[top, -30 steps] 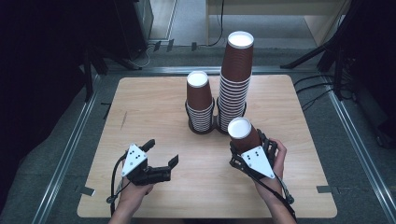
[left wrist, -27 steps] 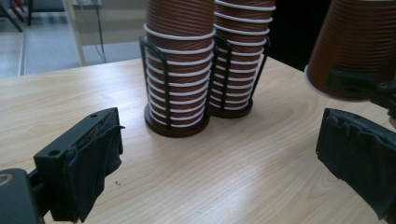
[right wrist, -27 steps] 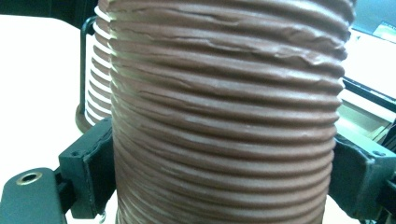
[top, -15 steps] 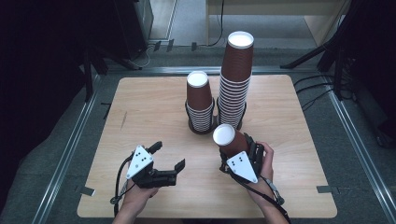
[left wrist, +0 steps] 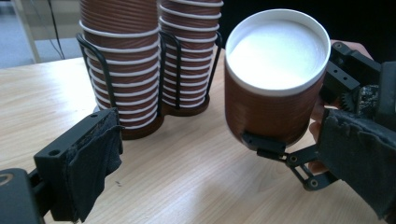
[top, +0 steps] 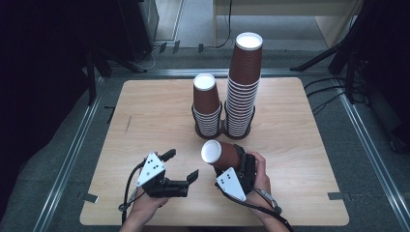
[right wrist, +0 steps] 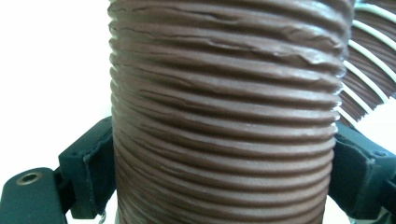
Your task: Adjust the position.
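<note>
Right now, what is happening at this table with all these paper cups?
A person works at a wooden table with a gripper in each hand. The right gripper is shut on a single brown cup, tilted with its white open mouth toward the left gripper. That one is open and holds nothing, its jaws spread beside the cup. Behind them, two stacks of cups stand in a black wire holder: a short stack and a tall stack.

No words, numbers or signs can be read anywhere. The brown cups look plain, though any tiny print would be too small to tell.
</note>
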Motion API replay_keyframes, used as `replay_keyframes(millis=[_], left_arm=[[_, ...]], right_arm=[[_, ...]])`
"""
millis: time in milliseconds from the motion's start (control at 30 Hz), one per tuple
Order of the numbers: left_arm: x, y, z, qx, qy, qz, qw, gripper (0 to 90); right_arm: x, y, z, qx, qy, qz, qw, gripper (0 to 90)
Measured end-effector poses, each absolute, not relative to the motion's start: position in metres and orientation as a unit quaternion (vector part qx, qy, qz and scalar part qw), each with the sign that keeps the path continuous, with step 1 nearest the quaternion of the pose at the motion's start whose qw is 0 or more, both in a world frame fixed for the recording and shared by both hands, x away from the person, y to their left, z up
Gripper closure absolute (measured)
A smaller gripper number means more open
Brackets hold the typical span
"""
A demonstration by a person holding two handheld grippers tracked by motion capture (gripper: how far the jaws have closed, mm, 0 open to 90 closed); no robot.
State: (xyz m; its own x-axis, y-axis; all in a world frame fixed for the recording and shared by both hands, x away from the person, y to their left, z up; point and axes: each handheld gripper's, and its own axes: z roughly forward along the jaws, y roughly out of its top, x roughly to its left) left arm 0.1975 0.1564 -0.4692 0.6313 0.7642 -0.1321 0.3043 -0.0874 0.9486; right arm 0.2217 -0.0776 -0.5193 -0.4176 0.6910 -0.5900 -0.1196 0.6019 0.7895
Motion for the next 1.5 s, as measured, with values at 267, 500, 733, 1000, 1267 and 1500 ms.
replay_keyframes(millis=[267, 500, 733, 1000, 1267, 1500], left_arm=[[0.197, 0.154, -0.469, 0.712, 0.371, 0.196, 0.564, 1.0], [0.197, 0.15, -0.47, 0.717, 0.367, 0.19, 0.562, 1.0], [0.197, 0.147, -0.471, 0.721, 0.365, 0.187, 0.559, 2.1], [0.196, 0.145, -0.471, 0.724, 0.359, 0.18, 0.56, 13.8], [0.196, 0.144, -0.472, 0.729, 0.349, 0.171, 0.564, 15.2], [0.195, 0.144, -0.472, 0.731, 0.343, 0.17, 0.565, 19.3]], right_arm=[[0.214, -0.067, -0.521, 0.165, 0.75, 0.404, 0.497, 11.0], [0.209, -0.059, -0.526, 0.144, 0.759, 0.403, 0.49, 10.9], [0.205, -0.055, -0.527, 0.119, 0.765, 0.405, 0.487, 10.9], [0.204, -0.053, -0.529, 0.107, 0.768, 0.406, 0.484, 11.0], [0.2, -0.051, -0.529, 0.088, 0.769, 0.409, 0.484, 11.1], [0.2, -0.05, -0.53, 0.086, 0.769, 0.408, 0.484, 11.1]])
